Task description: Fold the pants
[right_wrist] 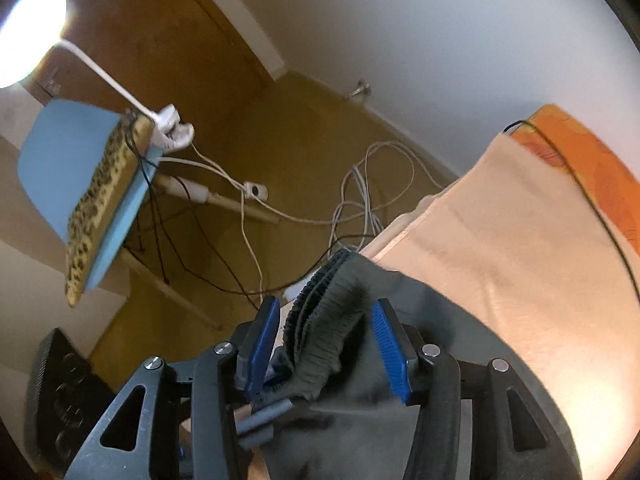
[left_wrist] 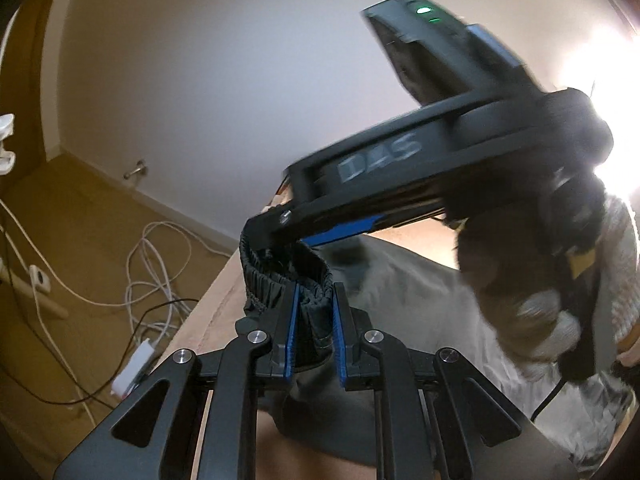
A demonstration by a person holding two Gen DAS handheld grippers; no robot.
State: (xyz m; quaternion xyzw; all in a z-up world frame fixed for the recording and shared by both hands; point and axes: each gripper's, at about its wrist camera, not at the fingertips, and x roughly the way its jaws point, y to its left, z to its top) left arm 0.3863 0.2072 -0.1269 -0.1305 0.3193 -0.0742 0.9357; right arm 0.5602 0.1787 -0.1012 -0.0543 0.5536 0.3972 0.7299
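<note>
Pants [left_wrist: 400,276], dark grey-green, are pinched at the ribbed elastic waistband [left_wrist: 310,280] by the left gripper [left_wrist: 314,320], blue pads closed on bunched fabric; the right gripper [right_wrist: 324,344] is seen spread, waistband between the pads but not pressed. Soft cloth trails away over the peach-covered bed [right_wrist: 500,240], long axis running off toward the right side

Both wrist cameras look steeply down, close over the pants' waistband [left_wrist: 280,280] at six o'clock, sharing the floor cables [right_wrist: 360,184].
</note>
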